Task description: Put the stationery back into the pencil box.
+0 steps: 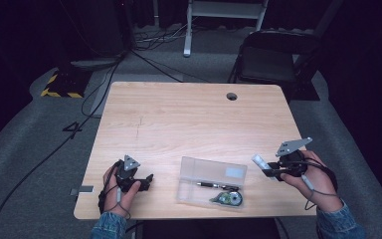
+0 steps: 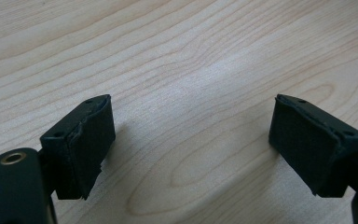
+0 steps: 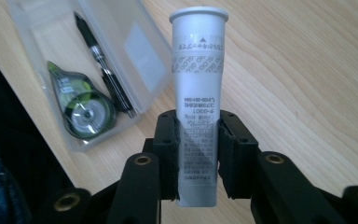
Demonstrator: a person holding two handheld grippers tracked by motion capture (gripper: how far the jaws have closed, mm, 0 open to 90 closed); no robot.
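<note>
1. The print on the glue stick [image 3: 198, 93] stood upside down in the right gripper view and was too small to read.
2. The black pads hid the glue stick's sides where they clamped it.
3. The clear pencil case [image 3: 98, 60] ran off the top-left edge there.
4. In the high view, the left tongs [image 1: 148, 181] were too small and dark to judge.
5. The chair [image 1: 273, 57] faded into darkness.

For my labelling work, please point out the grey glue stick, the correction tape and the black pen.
grey glue stick [image 3: 198, 70]: right gripper view, printed barrel above the pads.
correction tape [image 3: 85, 112]: right gripper view, its round wheel.
black pen [image 3: 103, 70]: right gripper view, mid barrel.
</note>
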